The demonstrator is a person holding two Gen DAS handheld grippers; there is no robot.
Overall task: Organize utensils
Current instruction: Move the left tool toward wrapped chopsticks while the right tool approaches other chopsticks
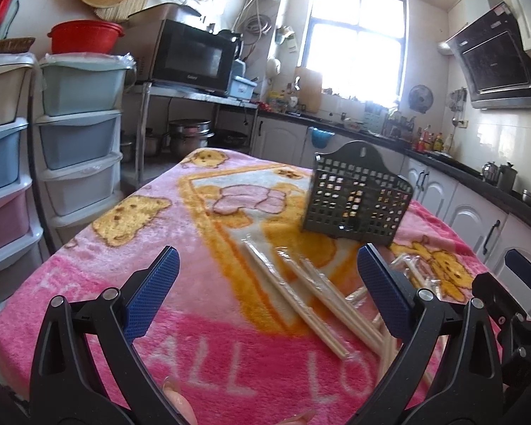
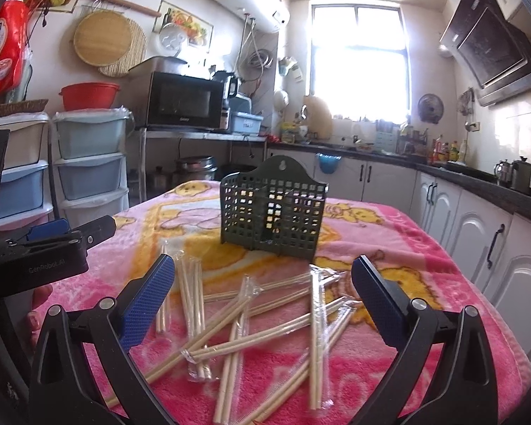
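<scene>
Several pairs of wooden chopsticks in clear wrappers [image 2: 251,322] lie criss-crossed on the pink blanket, in front of a dark green perforated utensil holder [image 2: 274,212] that stands upright. In the left wrist view the same chopsticks [image 1: 301,294] lie right of centre and the holder [image 1: 357,194] is behind them. My left gripper [image 1: 265,283] is open above the blanket, nothing between its blue pads. My right gripper [image 2: 262,290] is open too, hovering over the chopstick pile. The left gripper's body [image 2: 49,248] shows at the left edge of the right wrist view.
The pink cartoon blanket [image 1: 159,230] covers the table. Stacked plastic drawers [image 1: 78,134] stand to the left, a microwave [image 1: 191,56] on a shelf behind. Kitchen cabinets and counter [image 2: 478,212] run along the right. A person's fingers [image 1: 180,403] show at the bottom.
</scene>
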